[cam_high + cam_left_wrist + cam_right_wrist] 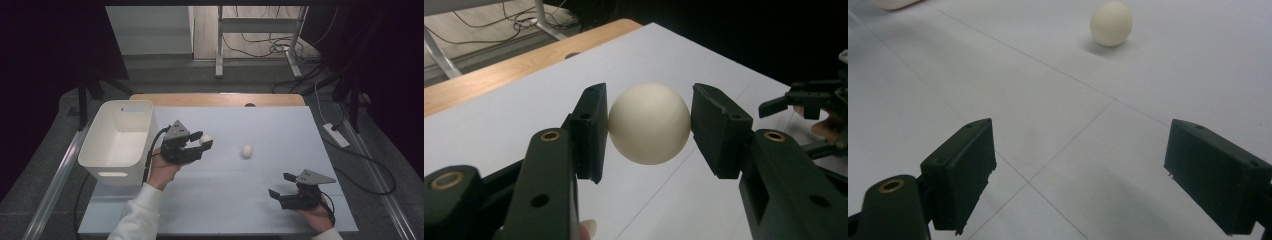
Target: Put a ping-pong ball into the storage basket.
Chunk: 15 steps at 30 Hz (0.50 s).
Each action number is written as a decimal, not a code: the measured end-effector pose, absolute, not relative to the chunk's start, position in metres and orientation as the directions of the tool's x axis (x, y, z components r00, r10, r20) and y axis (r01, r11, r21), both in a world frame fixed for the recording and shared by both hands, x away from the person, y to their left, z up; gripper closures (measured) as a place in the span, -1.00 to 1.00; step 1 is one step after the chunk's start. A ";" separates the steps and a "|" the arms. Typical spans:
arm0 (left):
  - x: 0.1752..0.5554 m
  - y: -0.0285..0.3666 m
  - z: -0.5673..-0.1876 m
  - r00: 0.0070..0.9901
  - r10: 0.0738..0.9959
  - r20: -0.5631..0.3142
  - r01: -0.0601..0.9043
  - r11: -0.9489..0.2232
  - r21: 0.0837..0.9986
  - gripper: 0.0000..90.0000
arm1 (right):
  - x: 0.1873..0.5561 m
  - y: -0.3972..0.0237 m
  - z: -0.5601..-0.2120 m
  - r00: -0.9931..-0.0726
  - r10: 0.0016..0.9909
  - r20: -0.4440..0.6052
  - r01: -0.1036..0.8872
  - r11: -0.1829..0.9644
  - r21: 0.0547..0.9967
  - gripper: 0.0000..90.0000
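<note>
**Egg pinched in the left gripper, a second one lying on the table**

The left gripper [204,141] holds a pale, cream-coloured egg [649,130] between its two black jaws, which press on it from both sides. In the left gripper view the egg looks smooth and matt, nearly round, with its slightly narrower end toward the lower edge of the picture; its long axis runs roughly up and down there, across the line of the jaws. It is lifted off the table [280,125], just beside the white bin [102,150].

A second egg [246,151] lies on the table near its middle, well apart from both grippers. In the right gripper view it sits ahead of the jaws, with a soft shadow under it; which way its ends point I cannot tell.

The right gripper [281,185] rests low near the table's front right corner, its jaws spread wide with nothing between them.

The table is covered by a flat, pale grey sheet with faint fold lines; a wooden edge shows at the far side. The bin is plastic, rectangular with rounded corners and a slot handle.
</note>
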<state>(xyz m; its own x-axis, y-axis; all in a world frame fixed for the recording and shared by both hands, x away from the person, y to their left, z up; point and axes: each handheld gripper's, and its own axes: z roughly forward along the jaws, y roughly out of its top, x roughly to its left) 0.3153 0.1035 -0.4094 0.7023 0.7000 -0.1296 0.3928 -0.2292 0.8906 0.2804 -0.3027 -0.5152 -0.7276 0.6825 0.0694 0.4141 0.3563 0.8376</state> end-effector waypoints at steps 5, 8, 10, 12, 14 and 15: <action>0.317 0.108 -0.404 0.695 0.708 -0.124 0.387 -0.223 0.894 0.12 | 0.280 -0.303 -0.515 -0.728 0.682 0.070 0.412 0.354 0.839 -0.71; 0.318 0.109 -0.401 0.693 0.711 -0.117 0.382 -0.225 0.896 0.12 | 0.280 -0.303 -0.515 -0.728 0.682 0.069 0.413 0.356 0.838 -0.71; 0.318 0.110 -0.400 0.692 0.713 -0.114 0.379 -0.225 0.898 0.12 | 0.280 -0.303 -0.515 -0.728 0.683 0.069 0.414 0.357 0.837 -0.71; 0.319 0.111 -0.398 0.688 0.717 -0.111 0.377 -0.223 0.899 0.12 | 0.281 -0.303 -0.515 -0.726 0.684 0.069 0.413 0.354 0.839 -0.71; 0.319 0.113 -0.397 0.685 0.721 -0.107 0.375 -0.223 0.900 0.12 | 0.280 -0.302 -0.515 -0.728 0.683 0.070 0.412 0.353 0.840 -0.71; 0.319 0.113 -0.396 0.684 0.722 -0.106 0.374 -0.223 0.900 0.12 | 0.280 -0.302 -0.516 -0.728 0.682 0.069 0.412 0.355 0.839 -0.71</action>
<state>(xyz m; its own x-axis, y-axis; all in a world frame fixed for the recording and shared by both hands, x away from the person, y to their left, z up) 0.3185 0.1134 -0.3965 0.6839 0.7218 -0.1059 0.3742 -0.2225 0.9002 0.2799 -0.3025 -0.5155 -0.7283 0.6818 0.0691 0.4117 0.3547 0.8394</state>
